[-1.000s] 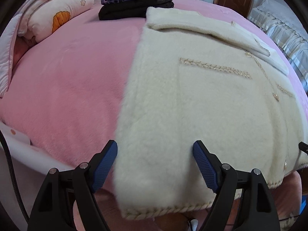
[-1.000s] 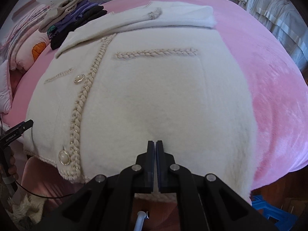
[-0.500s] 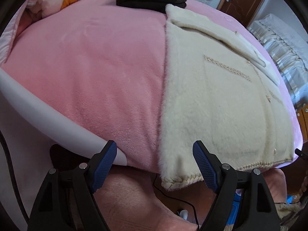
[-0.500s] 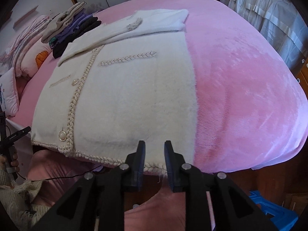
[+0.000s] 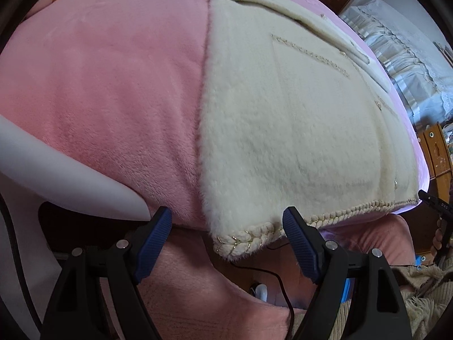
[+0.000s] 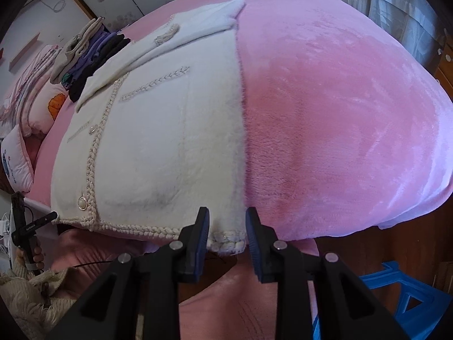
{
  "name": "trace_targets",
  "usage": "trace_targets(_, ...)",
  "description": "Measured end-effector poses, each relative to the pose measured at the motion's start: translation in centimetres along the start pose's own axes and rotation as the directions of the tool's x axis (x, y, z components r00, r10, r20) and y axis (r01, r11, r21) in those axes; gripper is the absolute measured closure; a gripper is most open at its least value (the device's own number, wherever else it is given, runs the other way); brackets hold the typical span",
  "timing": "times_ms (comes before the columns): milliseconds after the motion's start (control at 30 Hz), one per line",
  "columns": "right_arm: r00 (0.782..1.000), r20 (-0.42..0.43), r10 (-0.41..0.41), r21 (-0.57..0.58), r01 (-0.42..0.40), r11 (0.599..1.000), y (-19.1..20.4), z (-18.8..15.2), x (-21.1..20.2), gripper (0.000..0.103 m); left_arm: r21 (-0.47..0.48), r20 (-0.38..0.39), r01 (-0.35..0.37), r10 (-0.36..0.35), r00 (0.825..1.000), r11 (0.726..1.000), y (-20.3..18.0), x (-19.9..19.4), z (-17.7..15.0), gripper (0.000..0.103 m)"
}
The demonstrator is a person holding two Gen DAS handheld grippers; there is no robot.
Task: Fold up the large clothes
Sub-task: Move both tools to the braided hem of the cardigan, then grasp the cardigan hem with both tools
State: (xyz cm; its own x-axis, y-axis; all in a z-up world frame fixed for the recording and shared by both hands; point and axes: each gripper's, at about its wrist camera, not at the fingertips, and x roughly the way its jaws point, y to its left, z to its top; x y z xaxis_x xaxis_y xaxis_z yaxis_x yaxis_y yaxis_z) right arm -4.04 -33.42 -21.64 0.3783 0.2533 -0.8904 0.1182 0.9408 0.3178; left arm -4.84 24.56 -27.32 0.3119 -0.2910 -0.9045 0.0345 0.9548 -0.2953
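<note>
A pink plush blanket [image 6: 339, 113] covers the bed from edge to edge and forms the whole working surface; its near edge rounds downward just ahead of both tools. To the right of the garment in the right wrist view, a broad stretch of bare blanket runs to the bed's far side; to the left of it in the left wrist view, a similar bare stretch reaches a white bed rail [image 5: 56, 175]. The cream fleece jacket [image 6: 170, 130] lies flat, front up, lengthwise on the blanket, sleeves folded across its far end, with its braided hem [image 5: 311, 222] hanging slightly over the bed's near edge. A braided placket with buttons runs down its centre. Beyond the collar end sits a stack of folded clothes [image 6: 90, 53], touching or just beside the jacket; a cartoon-print pillow [image 6: 48, 104] and folded bedding lie to the stack's left. Wardrobe doors, a wooden door and pale ruffled drapery bound the room. A blue plastic stool [image 6: 396, 291] stands on the floor below the bed edge at right.

The left gripper [image 5: 226, 240] is spread wide, its blue pads flanking the jacket's left hem corner without touching it. The right gripper [image 6: 228, 238] is parted more narrowly, straddling the right hem corner; whether the pads touch the cloth cannot be told.
</note>
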Motion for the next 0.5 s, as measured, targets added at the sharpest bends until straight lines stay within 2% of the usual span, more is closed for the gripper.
trace_targets(200, 0.998, -0.057, 0.021, -0.013, -0.022, 1.0, -0.2, 0.4, 2.0, 0.075, -0.046, -0.021, 0.04, -0.041, 0.999, 0.998, 1.0, 0.7, -0.2, 0.024)
trace_targets(367, 0.993, -0.086, 0.084, -0.018, -0.086, 0.996, 0.1, 1.0, 3.4, 0.073, -0.094, -0.019, 0.069, -0.071, 0.997, 0.993, 1.4, 1.3, -0.3, 0.026)
trace_targets(400, 0.992, -0.091, 0.089, -0.028, -0.092, 0.995, 0.3, 1.0, 3.5, 0.073, -0.096, -0.017, 0.068, -0.07, 0.997, 0.993, 1.3, 1.3, -0.3, 0.027)
trace_targets(500, 0.99, -0.09, 0.107, -0.058, -0.112, 0.992, 0.8, 1.1, 3.6, 0.073, -0.092, -0.011, 0.08, -0.081, 0.997, 0.993, 1.0, 1.0, -0.4, 0.044)
